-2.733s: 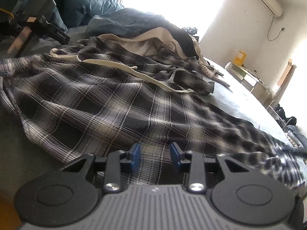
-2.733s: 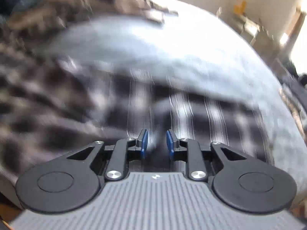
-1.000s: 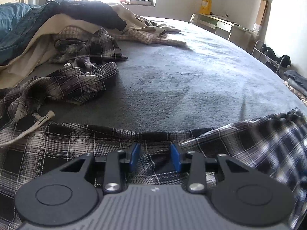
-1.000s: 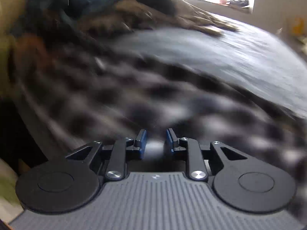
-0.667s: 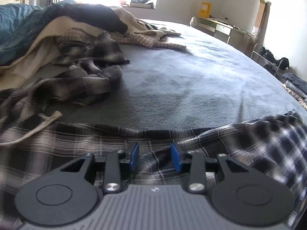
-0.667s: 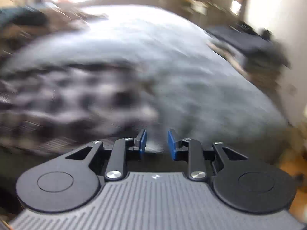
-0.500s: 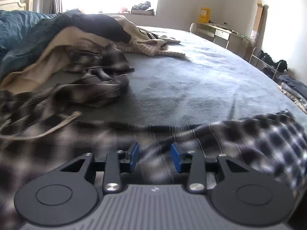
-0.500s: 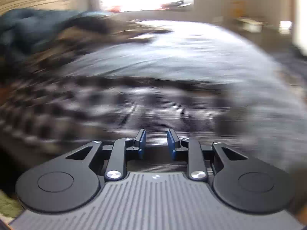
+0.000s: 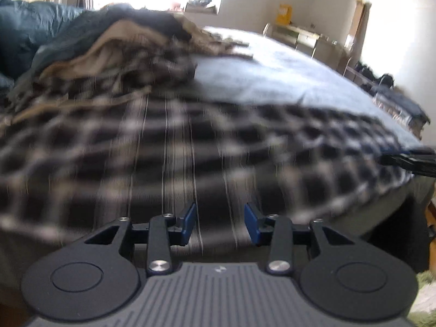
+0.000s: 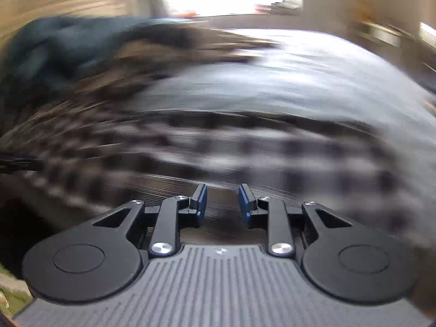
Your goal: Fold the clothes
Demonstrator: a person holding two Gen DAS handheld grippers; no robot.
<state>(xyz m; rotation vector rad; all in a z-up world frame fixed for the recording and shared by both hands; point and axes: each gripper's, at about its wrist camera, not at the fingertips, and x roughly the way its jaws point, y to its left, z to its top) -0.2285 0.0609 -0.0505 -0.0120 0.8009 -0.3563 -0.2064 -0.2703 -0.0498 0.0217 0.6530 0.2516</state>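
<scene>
My left tongs [image 9: 219,223] now gape over the plaid shirt [image 9: 190,147], which is smeared by motion and spread along the near edge of the grey bed [image 9: 272,81]; before, cloth sat between the pads. Right tongs [image 10: 222,201]: gap unchanged, nothing visibly pinched. Clothes pile [image 9: 114,41] still behind.

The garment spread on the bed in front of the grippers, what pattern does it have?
The plaid garment has a dark-and-white check, clearest in the left wrist view.

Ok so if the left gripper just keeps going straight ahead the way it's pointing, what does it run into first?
Most likely the plaid garment: the left gripper points straight over it, with fabric showing between the blue fingertips. The frame is motion-blurred, so depth is uncertain.
</scene>
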